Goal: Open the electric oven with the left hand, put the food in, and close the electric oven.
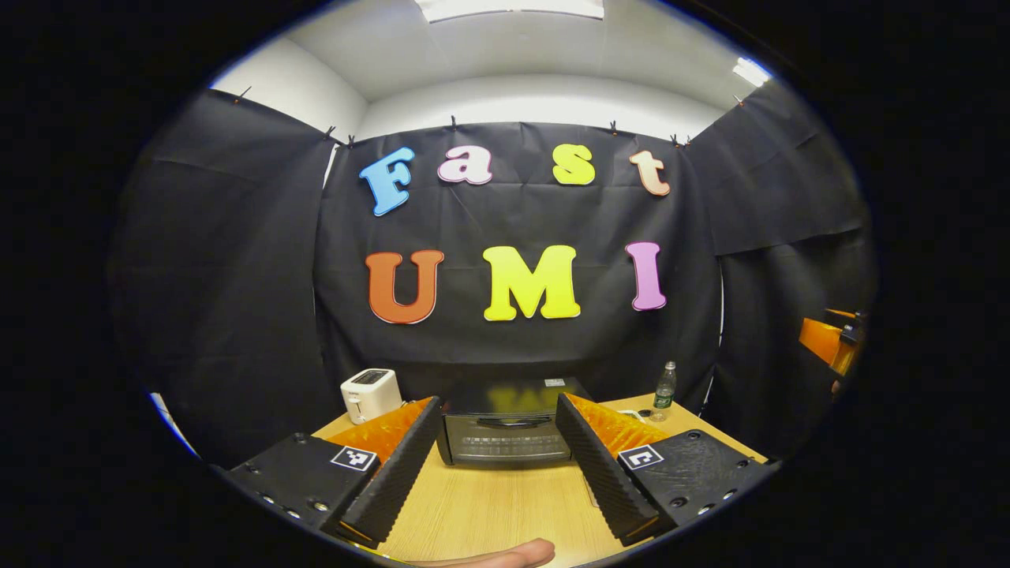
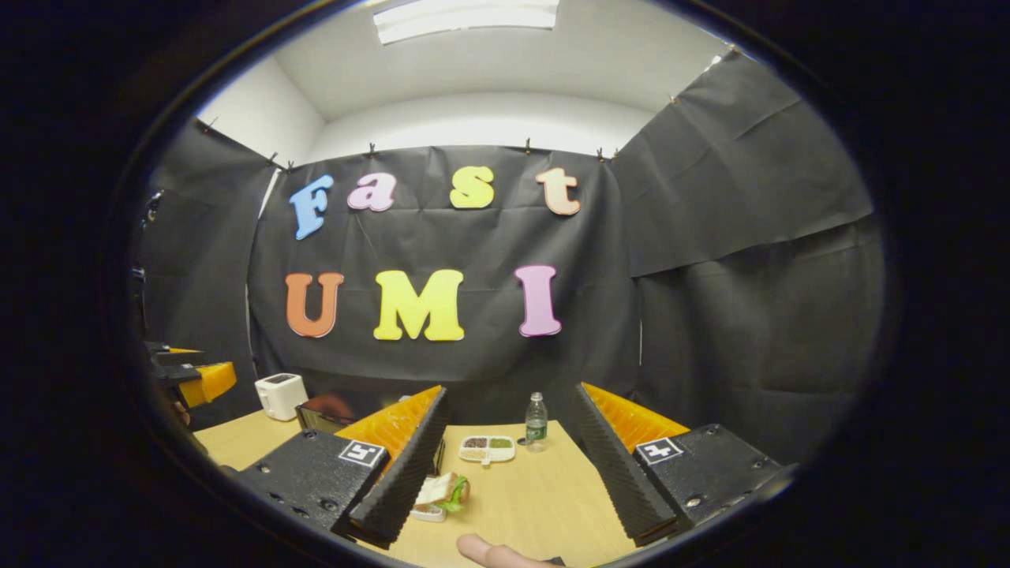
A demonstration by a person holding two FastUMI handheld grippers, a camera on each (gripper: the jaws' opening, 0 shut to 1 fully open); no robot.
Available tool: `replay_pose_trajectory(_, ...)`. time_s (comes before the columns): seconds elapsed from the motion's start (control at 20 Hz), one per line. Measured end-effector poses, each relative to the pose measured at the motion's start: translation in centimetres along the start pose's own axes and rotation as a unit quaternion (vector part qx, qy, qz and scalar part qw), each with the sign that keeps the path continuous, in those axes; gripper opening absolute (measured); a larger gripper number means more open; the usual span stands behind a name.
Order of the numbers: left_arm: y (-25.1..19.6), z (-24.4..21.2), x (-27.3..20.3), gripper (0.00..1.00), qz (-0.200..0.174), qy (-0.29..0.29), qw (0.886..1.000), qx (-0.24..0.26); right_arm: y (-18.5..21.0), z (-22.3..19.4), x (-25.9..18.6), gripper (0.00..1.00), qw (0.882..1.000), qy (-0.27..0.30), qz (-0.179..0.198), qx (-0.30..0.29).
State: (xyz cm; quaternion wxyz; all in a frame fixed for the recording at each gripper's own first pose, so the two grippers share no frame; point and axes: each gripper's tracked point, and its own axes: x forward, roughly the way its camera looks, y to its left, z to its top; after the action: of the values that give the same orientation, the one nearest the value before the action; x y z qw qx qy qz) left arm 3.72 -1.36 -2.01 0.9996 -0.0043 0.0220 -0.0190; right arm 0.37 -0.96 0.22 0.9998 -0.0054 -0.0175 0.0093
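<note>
The black electric oven (image 1: 505, 430) stands at the back of the wooden table (image 1: 505, 505), its door shut and the handle across the top of the glass. My left gripper (image 1: 497, 404) is open, held in front of the oven and apart from it. A sandwich with green lettuce (image 2: 443, 491) lies on a small white dish on the table, just inside the left finger of my open right gripper (image 2: 511, 392). Nothing is between either pair of fingers. A corner of the oven (image 2: 322, 410) shows behind the right gripper's left finger.
A white toaster (image 1: 371, 394) stands left of the oven, a plastic bottle (image 1: 665, 390) to its right. A white compartment tray of food (image 2: 488, 448) and the bottle (image 2: 536, 422) sit beyond the sandwich. A person's fingertip (image 1: 505, 556) shows at the bottom edge.
</note>
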Motion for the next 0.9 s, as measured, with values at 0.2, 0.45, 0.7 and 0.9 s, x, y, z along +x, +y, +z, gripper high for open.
replay_pose_trajectory(0.2,-0.2,-0.8,3.5,0.95,0.000,0.014,1.000,0.003,-0.1,-0.1,1.1,0.96,1.000,-0.001,0.004,-0.005)
replay_pose_trajectory(0.45,-1.0,-3.5,10.0,0.95,-0.006,0.061,0.998,0.006,-1.2,-0.3,3.0,0.96,1.000,0.000,-0.001,-0.006)
replay_pose_trajectory(0.7,-1.7,-7.0,16.3,0.95,-0.009,0.107,0.994,0.015,-2.6,-0.8,4.9,0.96,1.000,0.010,-0.009,-0.010)
replay_pose_trajectory(0.9,-3.1,-10.0,20.4,0.96,-0.020,0.139,0.990,0.018,-3.4,-0.7,5.9,0.96,1.000,0.012,-0.012,-0.009)
